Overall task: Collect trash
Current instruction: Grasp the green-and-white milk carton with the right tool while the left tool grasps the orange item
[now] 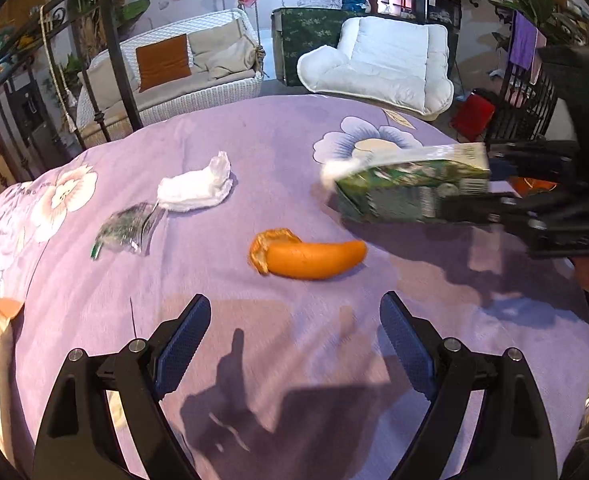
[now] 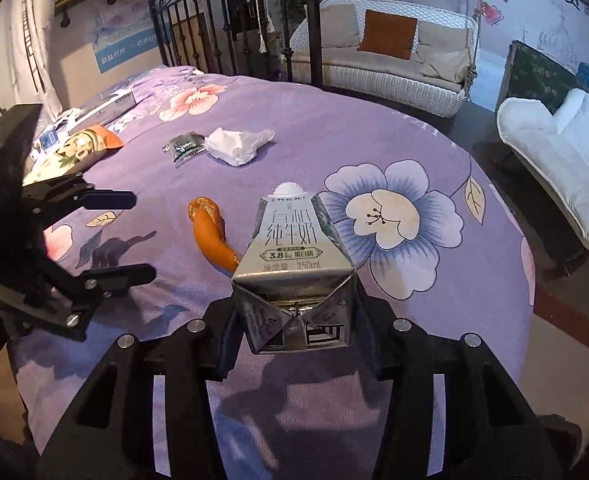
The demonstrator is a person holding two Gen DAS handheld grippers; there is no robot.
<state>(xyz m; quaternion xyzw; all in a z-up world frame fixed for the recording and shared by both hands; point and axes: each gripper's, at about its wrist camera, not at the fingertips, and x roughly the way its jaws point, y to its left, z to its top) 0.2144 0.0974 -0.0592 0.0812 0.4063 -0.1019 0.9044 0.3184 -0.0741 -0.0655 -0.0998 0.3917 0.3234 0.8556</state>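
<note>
Left wrist view looks down past the left gripper point(image 1: 294, 340), whose fingers point(image 1: 186, 344) stand wide apart with nothing between them, over a purple flowered bedspread point(image 1: 254, 140). Just ahead of the fingertips, and slightly toward the right finger, lies an orange peel point(image 1: 308, 256). Farther ahead and off to the left-finger side sit a crumpled white tissue point(image 1: 196, 188) and, just beside it, a small green wrapper point(image 1: 128, 230). Ahead and to the right, the right gripper point(image 1: 470, 192) comes in from the edge with a milk carton point(image 1: 406, 188) clamped in it, lifted clear of the cloth. In the right wrist view that gripper's jaws are partly closed on the carton's folded base, the spout end pointing away from the fingers; the peel lies just beyond and left of the carton, the tissue and wrapper farther ahead.
</note>
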